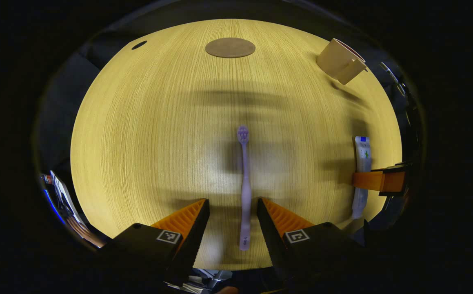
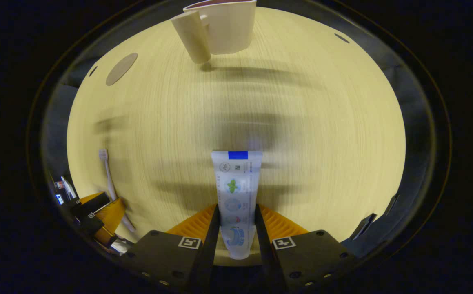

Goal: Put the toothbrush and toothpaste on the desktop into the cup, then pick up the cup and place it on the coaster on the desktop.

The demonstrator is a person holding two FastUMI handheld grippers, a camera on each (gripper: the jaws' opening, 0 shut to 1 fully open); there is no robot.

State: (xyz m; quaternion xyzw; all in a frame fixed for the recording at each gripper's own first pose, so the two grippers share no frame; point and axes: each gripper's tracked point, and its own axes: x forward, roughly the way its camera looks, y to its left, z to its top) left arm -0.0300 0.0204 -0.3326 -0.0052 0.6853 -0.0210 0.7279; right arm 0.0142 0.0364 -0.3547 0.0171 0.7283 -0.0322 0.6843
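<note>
A purple toothbrush (image 1: 243, 183) lies flat on the wooden table (image 1: 146, 134), head pointing away. My left gripper (image 1: 232, 199) is open, one finger on either side of the handle with a gap on both sides. The white toothpaste tube (image 2: 236, 183) lies with its cap toward me, and my right gripper (image 2: 237, 206) is shut on its lower half, both fingers against its sides. The beige cup (image 2: 228, 28) stands at the far edge with its handle toward me; it is at the far right in the left gripper view (image 1: 339, 61). The round brown coaster (image 1: 230, 47) lies far ahead.
In the right gripper view the coaster (image 2: 121, 68) is far left, the toothbrush (image 2: 109, 179) lies at the left and the left gripper (image 2: 97, 216) is low beside it. The right gripper (image 1: 379, 181) and toothpaste (image 1: 363, 155) sit at the right of the left gripper view.
</note>
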